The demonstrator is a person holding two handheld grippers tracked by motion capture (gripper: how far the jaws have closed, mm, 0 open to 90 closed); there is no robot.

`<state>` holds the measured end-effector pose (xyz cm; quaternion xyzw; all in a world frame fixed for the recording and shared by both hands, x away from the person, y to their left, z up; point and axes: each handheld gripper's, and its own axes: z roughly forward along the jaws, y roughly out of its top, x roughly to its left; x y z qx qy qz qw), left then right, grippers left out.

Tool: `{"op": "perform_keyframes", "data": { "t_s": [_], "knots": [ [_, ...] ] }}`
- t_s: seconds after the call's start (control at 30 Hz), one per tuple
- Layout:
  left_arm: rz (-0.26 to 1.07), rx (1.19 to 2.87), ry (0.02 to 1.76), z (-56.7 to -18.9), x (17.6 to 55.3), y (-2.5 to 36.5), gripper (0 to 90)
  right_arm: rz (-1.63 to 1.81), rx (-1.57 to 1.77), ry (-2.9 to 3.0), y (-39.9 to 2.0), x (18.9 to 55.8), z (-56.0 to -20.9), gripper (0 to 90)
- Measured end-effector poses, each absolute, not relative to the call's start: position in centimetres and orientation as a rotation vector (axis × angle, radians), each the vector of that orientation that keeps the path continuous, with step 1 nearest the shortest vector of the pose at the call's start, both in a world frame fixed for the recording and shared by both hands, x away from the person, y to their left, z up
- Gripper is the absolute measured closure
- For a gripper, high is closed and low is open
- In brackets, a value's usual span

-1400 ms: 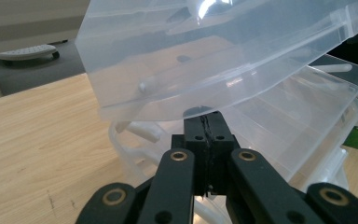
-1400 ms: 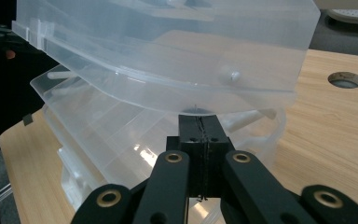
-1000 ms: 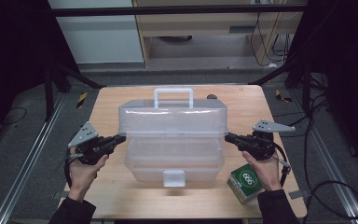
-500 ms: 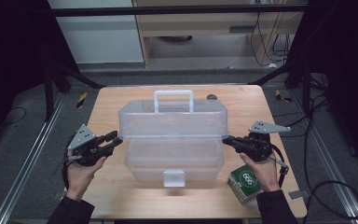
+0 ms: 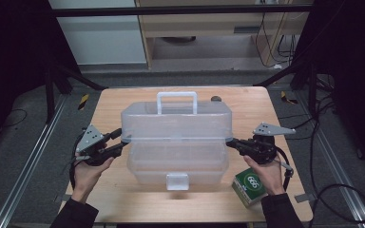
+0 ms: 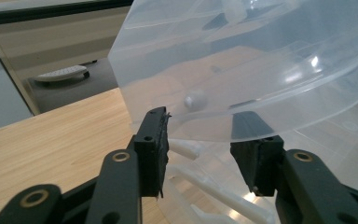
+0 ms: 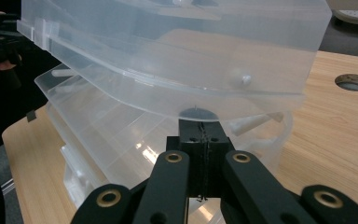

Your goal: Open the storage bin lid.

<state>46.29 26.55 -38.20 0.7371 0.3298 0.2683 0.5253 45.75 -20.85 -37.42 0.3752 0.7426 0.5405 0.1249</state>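
A clear plastic toolbox stands mid-table, its lid (image 5: 176, 121) with a white handle (image 5: 177, 97) raised above the tiered base (image 5: 178, 161). My left gripper (image 5: 121, 140) is at the lid's left end. Its jaws have just been opening and stand apart, with the lid's rim (image 6: 242, 116) between them, unpressed. The left gripper (image 6: 205, 135) shows both pads free. My right gripper (image 5: 229, 141) is at the lid's right end. In its own view the right gripper (image 7: 199, 123) is shut, tips right under the lid's rim (image 7: 223, 109); I cannot tell whether it pinches the rim.
A small green box (image 5: 251, 186) lies by my right hand near the table's front right corner. A round hole (image 5: 215, 99) sits in the wooden table (image 5: 123, 102) behind the toolbox. The toolbox's front latch (image 5: 177, 181) faces me. Dark floor and rails surround the table.
The left gripper's jaws have parted from the lid's left end. The lid sits slightly higher above the base. The right gripper has not moved.
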Motion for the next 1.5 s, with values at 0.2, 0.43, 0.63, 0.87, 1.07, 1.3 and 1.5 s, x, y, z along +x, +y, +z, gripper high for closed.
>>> {"op": "perform_keyframes", "data": {
  "t_s": [0.2,0.43,0.63,0.87,1.07,1.3,1.5],
  "knots": [
    [0.661,1.769,0.78,-38.1,46.3,26.4,58.5,1.57,1.088,2.168,-20.7,45.7,-37.4,89.8],
    [0.663,1.775,0.783,-37.8,46.2,26.5,60.5,1.561,1.086,2.17,-20.7,45.7,-37.4,87.1],
    [0.655,1.77,0.797,-37.9,46.5,26.4,59.7,1.564,1.082,2.159,-20.6,45.5,-37.3,88.3],
    [0.653,1.762,0.804,-37.9,46.8,26.3,60.8,1.567,1.077,2.165,-20.6,45.5,-37.2,89.4],
    [0.68,1.792,0.815,-37.6,46.5,26.2,63.1,1.491,1.086,2.176,-20.5,45.5,-37.4,83.6],
    [0.675,1.792,0.829,-37.5,46.5,26.2,63.3,1.273,1.191,2.219,-20.7,45.9,-38.8,73.4],
    [0.676,1.789,0.837,-37.5,46.4,26.1,63.7,1.209,1.223,2.272,-20.0,46.5,-40.1,73.5]
  ]
}}
